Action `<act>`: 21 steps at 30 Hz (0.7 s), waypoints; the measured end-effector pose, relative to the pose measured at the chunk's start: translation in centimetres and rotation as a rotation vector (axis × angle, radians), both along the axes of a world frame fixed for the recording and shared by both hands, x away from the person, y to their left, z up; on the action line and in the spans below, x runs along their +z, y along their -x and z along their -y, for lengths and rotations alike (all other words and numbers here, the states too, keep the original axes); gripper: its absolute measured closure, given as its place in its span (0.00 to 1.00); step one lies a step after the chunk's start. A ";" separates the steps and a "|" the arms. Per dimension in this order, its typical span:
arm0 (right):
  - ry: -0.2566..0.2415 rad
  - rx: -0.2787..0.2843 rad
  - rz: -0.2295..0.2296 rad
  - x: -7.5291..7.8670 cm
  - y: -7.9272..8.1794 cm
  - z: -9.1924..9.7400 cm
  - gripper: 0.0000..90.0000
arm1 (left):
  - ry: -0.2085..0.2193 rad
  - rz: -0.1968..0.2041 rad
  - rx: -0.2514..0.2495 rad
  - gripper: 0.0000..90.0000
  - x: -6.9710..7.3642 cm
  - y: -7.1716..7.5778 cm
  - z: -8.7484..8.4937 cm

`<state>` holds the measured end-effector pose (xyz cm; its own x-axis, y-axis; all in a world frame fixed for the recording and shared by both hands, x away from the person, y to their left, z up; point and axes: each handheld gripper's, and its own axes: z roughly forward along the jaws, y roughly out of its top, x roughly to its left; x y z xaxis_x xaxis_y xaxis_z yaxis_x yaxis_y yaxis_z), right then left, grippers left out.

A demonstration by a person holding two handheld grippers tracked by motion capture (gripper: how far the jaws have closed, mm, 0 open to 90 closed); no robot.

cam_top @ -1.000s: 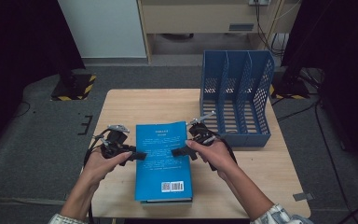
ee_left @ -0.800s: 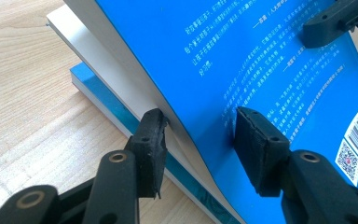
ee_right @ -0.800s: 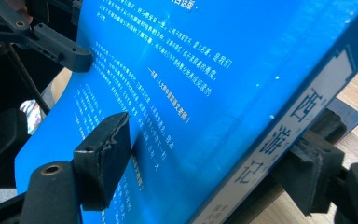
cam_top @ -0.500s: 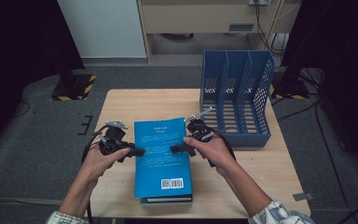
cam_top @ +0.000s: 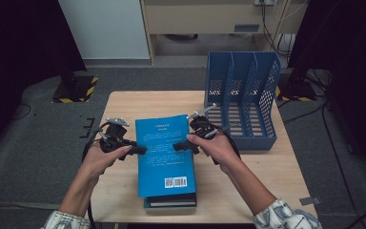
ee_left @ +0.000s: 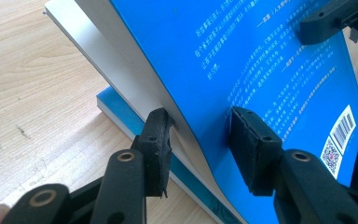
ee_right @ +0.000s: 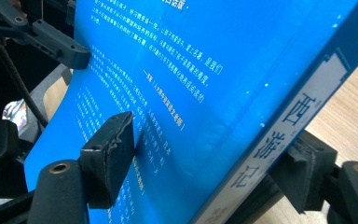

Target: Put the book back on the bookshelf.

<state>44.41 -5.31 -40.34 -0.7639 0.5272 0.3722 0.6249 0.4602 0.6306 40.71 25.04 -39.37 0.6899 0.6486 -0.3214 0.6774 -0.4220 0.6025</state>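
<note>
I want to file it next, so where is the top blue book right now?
In the high view the top blue book lies mid-table on a darker book, between the left gripper and right gripper, left of the blue file rack.

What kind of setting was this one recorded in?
Probably a lab or recording workspace, not a home: a small wooden table on grey carpet, hazard-striped stand bases on the floor, and loose cables below a wall socket.
</note>
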 end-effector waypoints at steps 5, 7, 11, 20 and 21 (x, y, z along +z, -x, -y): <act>0.006 0.002 0.022 0.6 0.1 0.0 0.32 | 0.007 0.012 0.003 0.66 0.4 0.0 -0.1; 0.012 0.003 0.023 0.7 0.1 0.0 0.32 | 0.004 0.015 0.004 0.66 0.5 -0.1 -0.1; 0.017 0.003 0.052 1.4 -0.1 -0.1 0.34 | -0.004 0.028 0.009 0.67 1.2 -0.3 -0.1; 0.024 0.008 0.076 2.0 -0.1 -0.2 0.34 | -0.003 0.041 0.006 0.68 1.6 -0.2 -0.1; 0.027 0.007 0.077 2.1 -0.1 -0.2 0.34 | -0.004 0.042 0.006 0.68 1.7 -0.2 -0.2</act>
